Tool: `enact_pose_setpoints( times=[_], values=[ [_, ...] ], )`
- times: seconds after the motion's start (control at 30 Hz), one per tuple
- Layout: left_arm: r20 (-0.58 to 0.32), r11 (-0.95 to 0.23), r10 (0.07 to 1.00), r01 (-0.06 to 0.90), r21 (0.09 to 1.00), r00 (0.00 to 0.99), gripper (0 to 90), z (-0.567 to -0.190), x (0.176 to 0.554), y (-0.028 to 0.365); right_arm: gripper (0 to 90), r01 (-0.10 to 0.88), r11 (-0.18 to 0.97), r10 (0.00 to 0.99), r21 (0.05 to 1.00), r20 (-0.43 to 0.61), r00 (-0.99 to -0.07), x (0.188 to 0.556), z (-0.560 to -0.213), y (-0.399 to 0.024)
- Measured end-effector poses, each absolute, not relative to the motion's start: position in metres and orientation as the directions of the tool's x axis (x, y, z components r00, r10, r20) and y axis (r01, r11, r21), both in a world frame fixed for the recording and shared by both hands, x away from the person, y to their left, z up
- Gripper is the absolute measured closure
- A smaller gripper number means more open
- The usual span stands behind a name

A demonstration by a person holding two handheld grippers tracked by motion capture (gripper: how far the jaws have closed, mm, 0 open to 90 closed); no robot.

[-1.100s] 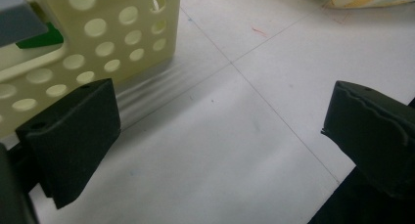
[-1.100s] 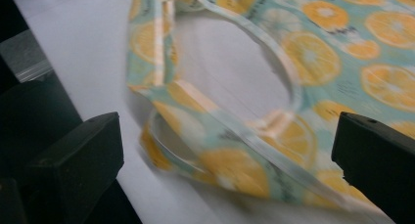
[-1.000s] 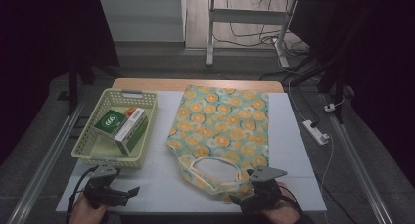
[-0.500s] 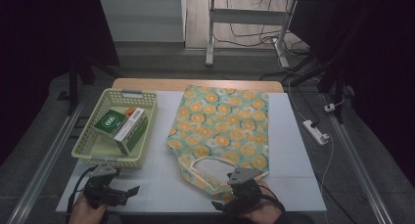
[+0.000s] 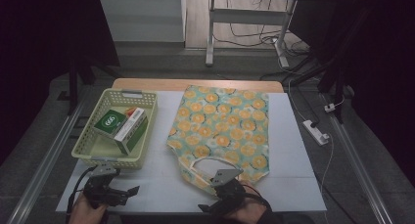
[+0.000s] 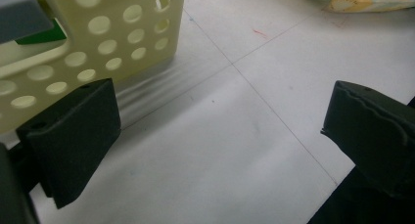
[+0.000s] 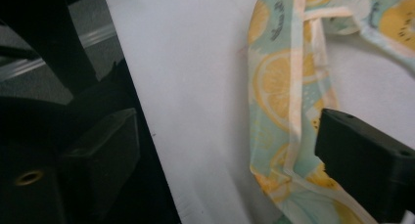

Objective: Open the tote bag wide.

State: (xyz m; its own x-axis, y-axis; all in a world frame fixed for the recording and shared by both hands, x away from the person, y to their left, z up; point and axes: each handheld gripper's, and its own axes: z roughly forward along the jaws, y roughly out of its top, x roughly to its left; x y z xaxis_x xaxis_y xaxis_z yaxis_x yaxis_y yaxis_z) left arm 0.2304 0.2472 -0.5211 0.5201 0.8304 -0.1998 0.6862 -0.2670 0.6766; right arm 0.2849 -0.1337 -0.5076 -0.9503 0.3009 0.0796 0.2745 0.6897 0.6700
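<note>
Right gripper (image 5: 208,200) at the bag's (image 5: 222,128) handle (image 7: 279,101), jaws apart, just been closing, nothing clamped. Left gripper (image 5: 128,190) left of bag, jaws apart.

Your right gripper (image 7: 225,155) has its jaws wide apart but just closing in, one at 8 o'clock hanging past the white table's (image 7: 195,87) near edge, the other at 4 o'clock over the bag handle (image 7: 279,87). That lemon-print handle runs from 12 o'clock down to 5 o'clock, lying flat on the table between your jaws. Neither pad presses on it yet.
</note>
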Motion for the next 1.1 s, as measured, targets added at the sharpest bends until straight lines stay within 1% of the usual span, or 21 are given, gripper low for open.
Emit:
enact_pose_setpoints(
  times=[0.17,0.27,0.33,0.47,0.5,0.53,0.57,0.7,0.83,1.03,1.1],
  values=[
    [-0.198,-0.272,0.828,0.685,0.676,0.524,0.7,-0.521,0.230,0.247,32.2,0.258,0.723,0.302,0.640,0.043,-0.952,0.291,-0.515,-0.136],
    [-0.195,-0.276,0.828,0.684,0.675,0.526,0.8,-0.521,0.230,0.246,48.2,0.274,0.736,0.310,0.619,0.052,-0.949,0.296,-0.519,-0.140],
    [-0.193,-0.277,0.829,0.685,0.674,0.525,0.8,-0.521,0.230,0.246,62.0,0.275,0.746,0.322,0.607,0.034,-0.946,0.298,-0.518,-0.142],
    [-0.193,-0.279,0.828,0.686,0.673,0.526,0.9,-0.521,0.230,0.246,82.9,0.273,0.731,0.323,0.625,0.035,-0.946,0.299,-0.514,-0.146],
    [-0.194,-0.278,0.828,0.686,0.673,0.526,0.9,-0.521,0.230,0.246,82.9,0.273,0.731,0.323,0.625,0.035,-0.946,0.299,-0.514,-0.146],
    [-0.193,-0.277,0.829,0.685,0.673,0.525,0.9,-0.521,0.230,0.246,86.7,0.276,0.728,0.320,0.627,0.045,-0.946,0.299,-0.512,-0.146],
    [-0.194,-0.277,0.829,0.686,0.673,0.525,1.0,-0.521,0.231,0.246,88.6,0.275,0.731,0.315,0.624,0.049,-0.948,0.299,-0.510,-0.147],
    [-0.195,-0.277,0.828,0.687,0.672,0.525,1.1,-0.521,0.231,0.246,89.0,0.264,0.732,0.297,0.628,0.055,-0.953,0.297,-0.505,-0.147],
    [-0.196,-0.275,0.828,0.687,0.673,0.525,1.1,-0.521,0.231,0.246,89.0,0.263,0.703,0.294,0.661,0.067,-0.953,0.300,-0.494,-0.149],
    [-0.210,-0.265,0.824,0.684,0.679,0.527,1.1,-0.521,0.230,0.248,89.1,0.278,0.667,0.328,0.691,0.063,-0.943,0.315,-0.482,-0.156],
    [-0.215,-0.259,0.823,0.685,0.681,0.525,1.0,-0.521,0.231,0.248,89.2,0.302,0.644,0.340,0.703,0.090,-0.936,0.323,-0.479,-0.160]
  ],
)
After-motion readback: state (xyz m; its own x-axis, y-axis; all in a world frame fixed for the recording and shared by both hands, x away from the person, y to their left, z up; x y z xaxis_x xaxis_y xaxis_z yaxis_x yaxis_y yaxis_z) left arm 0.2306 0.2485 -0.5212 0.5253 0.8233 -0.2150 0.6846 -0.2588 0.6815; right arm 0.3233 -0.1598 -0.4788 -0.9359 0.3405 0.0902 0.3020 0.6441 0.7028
